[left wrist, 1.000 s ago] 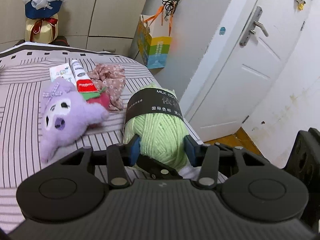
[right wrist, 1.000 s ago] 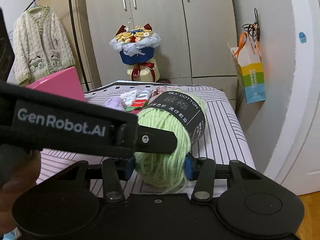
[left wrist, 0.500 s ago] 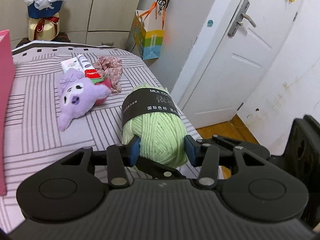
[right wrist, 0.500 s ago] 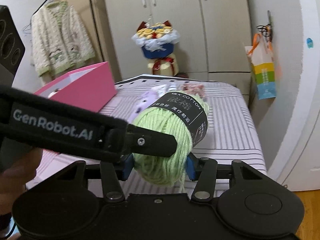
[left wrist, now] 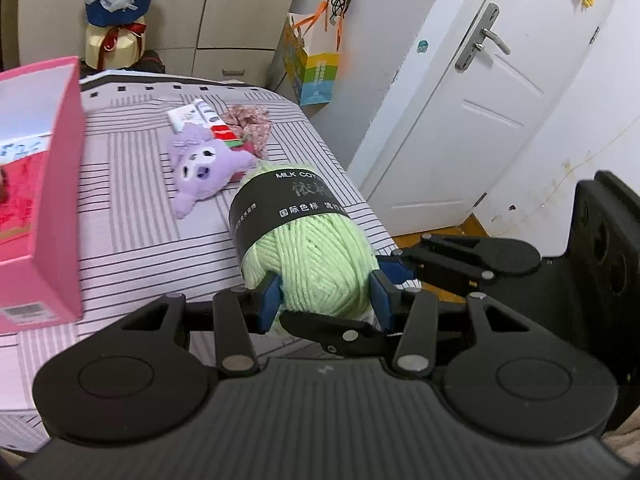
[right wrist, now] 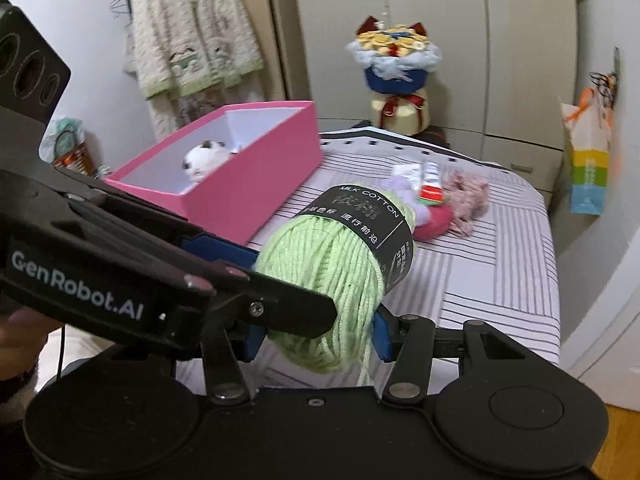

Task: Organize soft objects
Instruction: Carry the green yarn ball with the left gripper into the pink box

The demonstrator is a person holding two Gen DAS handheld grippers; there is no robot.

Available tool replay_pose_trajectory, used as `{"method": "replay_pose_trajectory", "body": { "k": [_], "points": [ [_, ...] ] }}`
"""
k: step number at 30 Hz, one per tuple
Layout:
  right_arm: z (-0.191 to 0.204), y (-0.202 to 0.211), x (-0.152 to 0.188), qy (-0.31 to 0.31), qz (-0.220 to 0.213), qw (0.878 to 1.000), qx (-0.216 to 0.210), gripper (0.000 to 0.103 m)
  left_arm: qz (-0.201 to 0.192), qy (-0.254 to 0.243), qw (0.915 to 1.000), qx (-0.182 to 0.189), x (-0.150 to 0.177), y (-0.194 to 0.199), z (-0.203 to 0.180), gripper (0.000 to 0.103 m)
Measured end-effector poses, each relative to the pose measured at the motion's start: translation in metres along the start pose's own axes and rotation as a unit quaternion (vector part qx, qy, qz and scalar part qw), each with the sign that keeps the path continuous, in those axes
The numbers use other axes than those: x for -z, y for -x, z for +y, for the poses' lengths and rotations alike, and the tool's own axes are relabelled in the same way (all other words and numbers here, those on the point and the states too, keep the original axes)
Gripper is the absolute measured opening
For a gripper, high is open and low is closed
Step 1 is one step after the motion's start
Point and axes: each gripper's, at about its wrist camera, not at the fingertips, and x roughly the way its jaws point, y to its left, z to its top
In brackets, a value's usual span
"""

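Fuzzy green yarn ball (left wrist: 316, 252) with glossy paper band, smooth pink cardboard box (right wrist: 256, 160), striped cloth bedsheet (left wrist: 136, 220)

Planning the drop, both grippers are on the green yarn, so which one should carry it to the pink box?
Left, probably: the left gripper grips the green yarn on the side of the pink box; the right gripper is farther.

A flower bouquet (right wrist: 394, 56) stands before the wardrobe (right wrist: 436, 20). A cream cardigan (right wrist: 192, 28) hangs at the left. A colourful paper bag (left wrist: 312, 68) hangs on the wall beside a white door (left wrist: 480, 112) with a metal handle (left wrist: 486, 36). Wooden floor (left wrist: 436, 228) shows below the door.
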Motion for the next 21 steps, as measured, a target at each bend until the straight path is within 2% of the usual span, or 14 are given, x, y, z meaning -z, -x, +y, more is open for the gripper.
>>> {"method": "replay_pose_trajectory", "body": {
  "k": [10, 21],
  "points": [
    [0.051, 0.018, -0.028, 0.057, -0.001, 0.998, -0.038, 0.057, -0.027, 0.015, 0.9993, -0.019, 0.01, 0.066, 0.017, 0.048],
    [0.105, 0.004, -0.07, 0.117, -0.047, 0.99, -0.059, 0.06, -0.093, 0.017, 0.9939, -0.057, 0.008, 0.122, 0.056, 0.048]
  ]
}}
